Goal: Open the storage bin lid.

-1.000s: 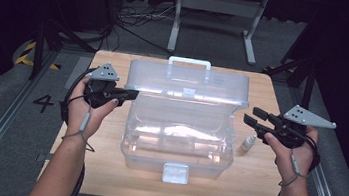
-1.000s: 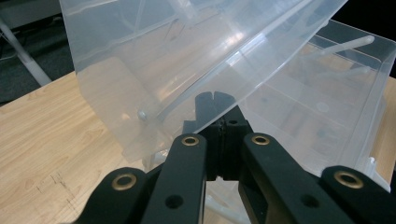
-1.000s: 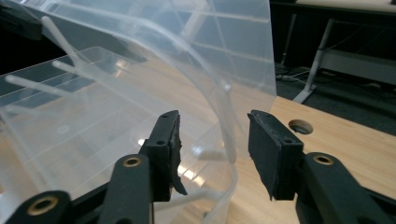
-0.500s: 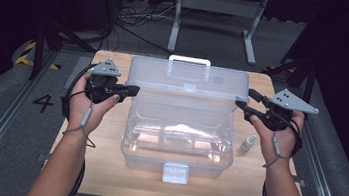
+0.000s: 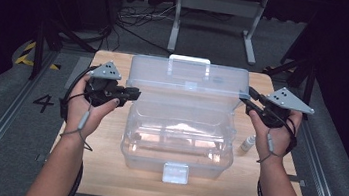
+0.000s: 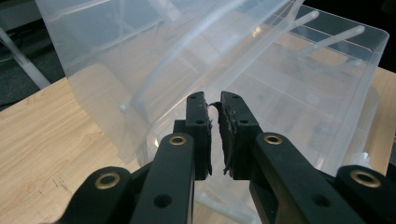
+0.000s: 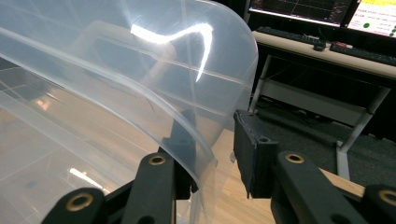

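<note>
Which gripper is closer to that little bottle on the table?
Right. The right gripper is at the box lid's right edge, just above the little bottle. The left gripper is across the box.

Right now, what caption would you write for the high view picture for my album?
A person's two grippers, left gripper and right gripper, meet the raised lid of a clear plastic box on a wooden table.

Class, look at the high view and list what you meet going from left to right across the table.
Left gripper → clear plastic box → small white bottle → right gripper, whose jaws have just been closing around the edge of the box lid.
</note>
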